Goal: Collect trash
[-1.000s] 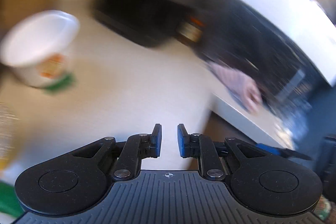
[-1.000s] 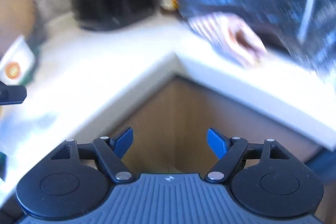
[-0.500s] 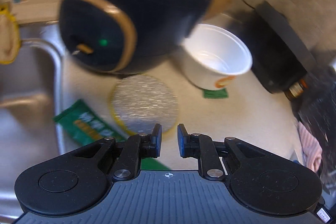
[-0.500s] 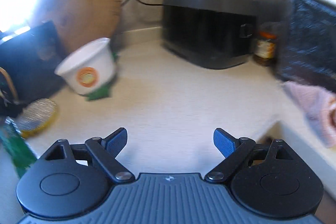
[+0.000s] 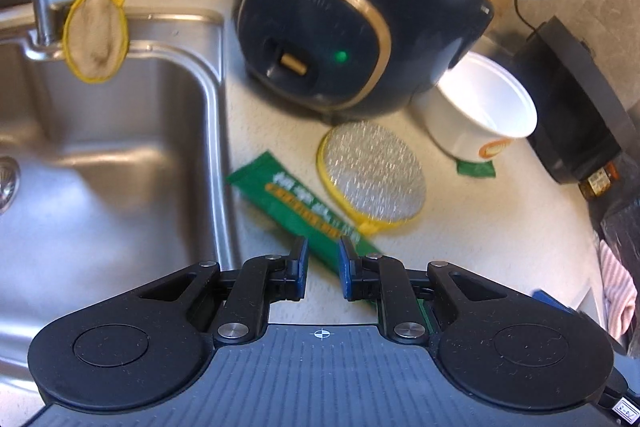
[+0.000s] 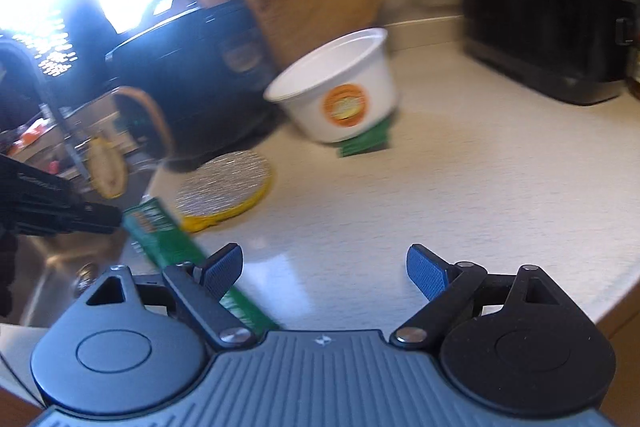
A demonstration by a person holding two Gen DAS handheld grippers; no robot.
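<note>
Blown-out window glare upper left, motion blur, fisheye-bent edges

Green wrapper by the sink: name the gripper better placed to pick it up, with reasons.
Left. The left gripper hangs directly over the green wrapper, though its jaws are nearly closed. The right gripper is open but aimed at bare counter.

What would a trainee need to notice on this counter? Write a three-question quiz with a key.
1. True or false: the foil lid lies in the sink.
2. What pokes out from under the white cup? A) green scrap B) spoon C) sponge
3. Which piece of trash lies nearest the sink?
Key: 1 false, it is on the counter; 2 A; 3 the green wrapper.
</note>
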